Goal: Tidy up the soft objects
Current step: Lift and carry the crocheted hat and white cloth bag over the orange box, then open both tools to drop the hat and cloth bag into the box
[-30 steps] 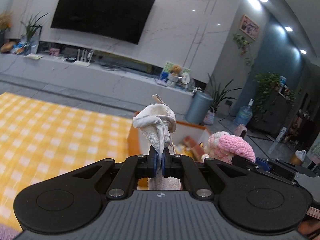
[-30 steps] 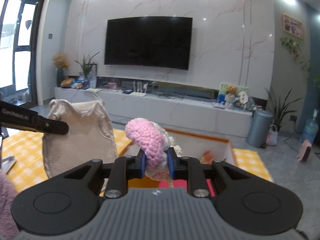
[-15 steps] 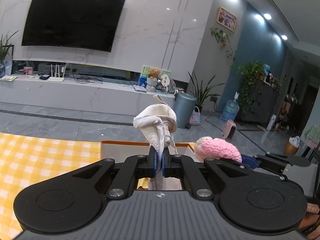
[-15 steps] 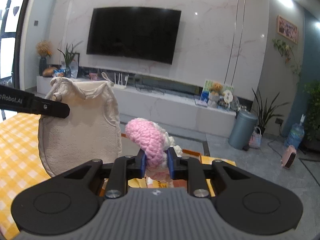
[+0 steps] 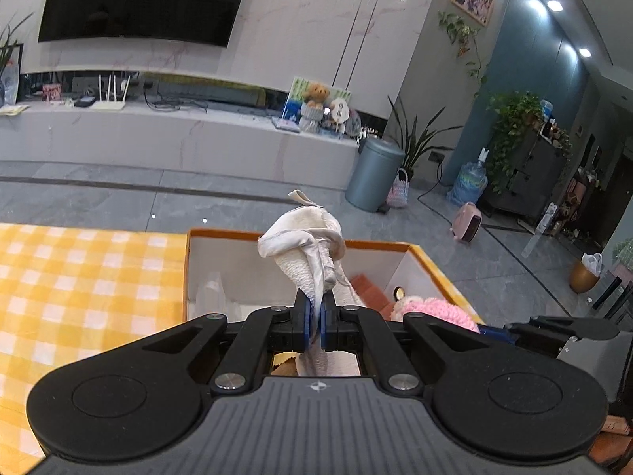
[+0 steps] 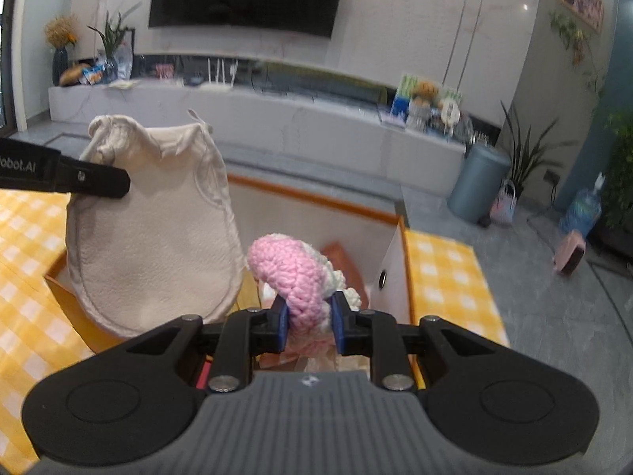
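Note:
My left gripper (image 5: 315,322) is shut on a cream cloth bib (image 5: 304,251) and holds it above the open orange-rimmed box (image 5: 237,255). In the right wrist view the bib (image 6: 154,233) hangs from the left gripper's finger (image 6: 79,178) over the box's left part. My right gripper (image 6: 307,324) is shut on a pink and white crocheted toy (image 6: 294,275) above the box (image 6: 316,213). The toy also shows in the left wrist view (image 5: 435,310), at the right over the box.
The box stands on a yellow checked cloth (image 5: 79,277) and holds several soft items, among them an orange piece (image 6: 340,255). Beyond are a grey floor, a TV bench (image 5: 178,138) and a grey bin (image 5: 374,174).
Both grippers have tilted down and come closer over the box, still holding the bib and the toy. The box's inside now shows more fully.

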Demonstrator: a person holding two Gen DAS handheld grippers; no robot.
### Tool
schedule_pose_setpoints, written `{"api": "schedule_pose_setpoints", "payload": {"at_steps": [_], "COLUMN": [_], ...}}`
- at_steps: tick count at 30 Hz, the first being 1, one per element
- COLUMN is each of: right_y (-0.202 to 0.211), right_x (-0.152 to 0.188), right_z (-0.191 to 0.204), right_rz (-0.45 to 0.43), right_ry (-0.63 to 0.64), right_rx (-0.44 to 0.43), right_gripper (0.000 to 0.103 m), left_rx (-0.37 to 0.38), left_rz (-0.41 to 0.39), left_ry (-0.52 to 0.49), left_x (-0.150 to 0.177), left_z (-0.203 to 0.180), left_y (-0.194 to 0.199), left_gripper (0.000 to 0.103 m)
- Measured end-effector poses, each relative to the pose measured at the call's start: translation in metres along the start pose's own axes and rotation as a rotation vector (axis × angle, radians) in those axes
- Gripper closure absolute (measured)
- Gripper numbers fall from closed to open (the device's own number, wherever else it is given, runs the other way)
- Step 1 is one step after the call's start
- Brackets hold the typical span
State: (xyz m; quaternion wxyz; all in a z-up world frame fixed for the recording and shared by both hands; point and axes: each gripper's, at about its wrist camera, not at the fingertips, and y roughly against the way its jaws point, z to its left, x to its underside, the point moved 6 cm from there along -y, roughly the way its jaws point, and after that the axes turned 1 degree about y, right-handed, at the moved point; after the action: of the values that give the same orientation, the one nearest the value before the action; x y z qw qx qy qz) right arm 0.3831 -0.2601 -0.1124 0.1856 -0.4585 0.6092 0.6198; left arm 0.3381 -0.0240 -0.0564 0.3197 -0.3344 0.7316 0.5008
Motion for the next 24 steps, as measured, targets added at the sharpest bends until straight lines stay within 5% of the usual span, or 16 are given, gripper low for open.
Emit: {"api": "schedule_pose_setpoints", "payload": {"at_steps": [14,18,24], "right_y": [-0.03,-0.025,-0.012], "right_x": [0.008,0.008,0.003], "right_z": [0.014,0.016,0.013], "right_rz": [0.055,0.047,0.017], "right_ry": [0.061,0.074,0.07], "right_rx": [-0.044,-0.039,-0.041], "right_gripper": [0.075,0.065,0.045], "left_rx": [-0.083,-0.141,-0.167], "left_rz": [0.119,0.152,0.159], "left_ry": [-0.078,-0.115,-0.087], "left_x": [0.023,0.03,0.031], "left_z": [0.0,0.001,0.007], "left_y": [-0.044,-0.049,-0.04], "left_gripper": [0.098,0.097,0.073]}}
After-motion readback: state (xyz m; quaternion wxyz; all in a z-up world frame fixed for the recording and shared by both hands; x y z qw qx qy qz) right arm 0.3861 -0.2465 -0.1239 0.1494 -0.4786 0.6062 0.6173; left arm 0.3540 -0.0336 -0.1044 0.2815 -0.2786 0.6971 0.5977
